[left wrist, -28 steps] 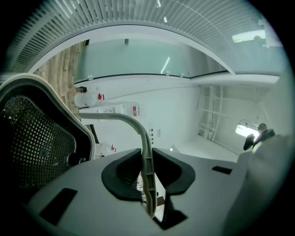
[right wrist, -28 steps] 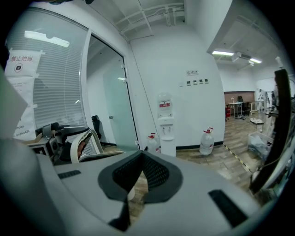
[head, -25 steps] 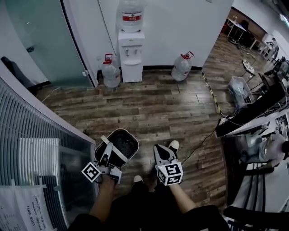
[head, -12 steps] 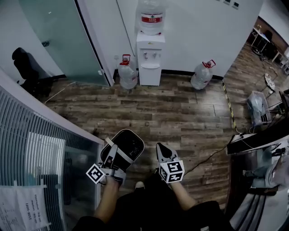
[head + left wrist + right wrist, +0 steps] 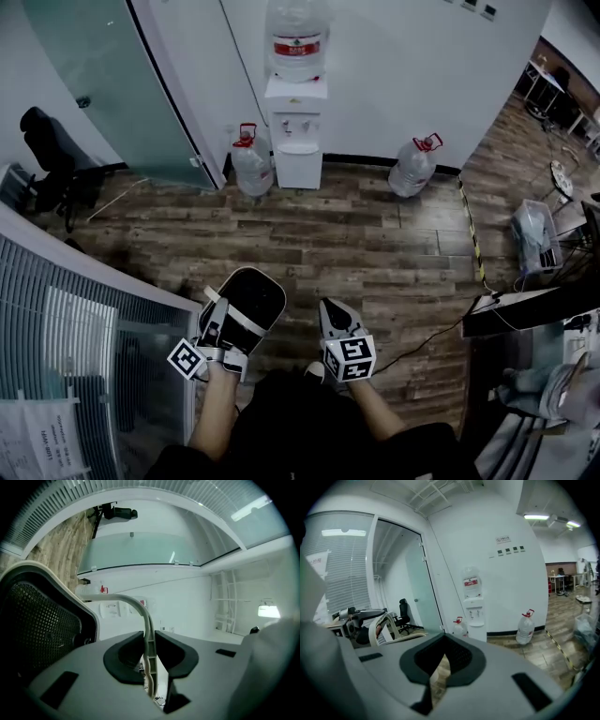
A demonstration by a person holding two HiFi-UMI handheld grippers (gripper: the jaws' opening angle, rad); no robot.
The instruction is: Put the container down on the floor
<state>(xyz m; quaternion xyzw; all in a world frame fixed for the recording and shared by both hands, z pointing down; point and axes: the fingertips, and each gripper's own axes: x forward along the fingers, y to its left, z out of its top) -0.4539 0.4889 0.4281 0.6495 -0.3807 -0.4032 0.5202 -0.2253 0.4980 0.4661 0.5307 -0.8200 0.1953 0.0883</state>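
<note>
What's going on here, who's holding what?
A person holds a container by its handle, which is clamped in the left tool. It appears to hang above the wood floor and is not yet set down. The right tool is shut and empty, held beside it. A water dispenser stands ahead at the wall.

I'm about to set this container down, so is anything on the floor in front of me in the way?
Nothing visible. The container hangs by its handle in the left gripper over bare wood floor; water bottles stand far off by the wall.
</note>
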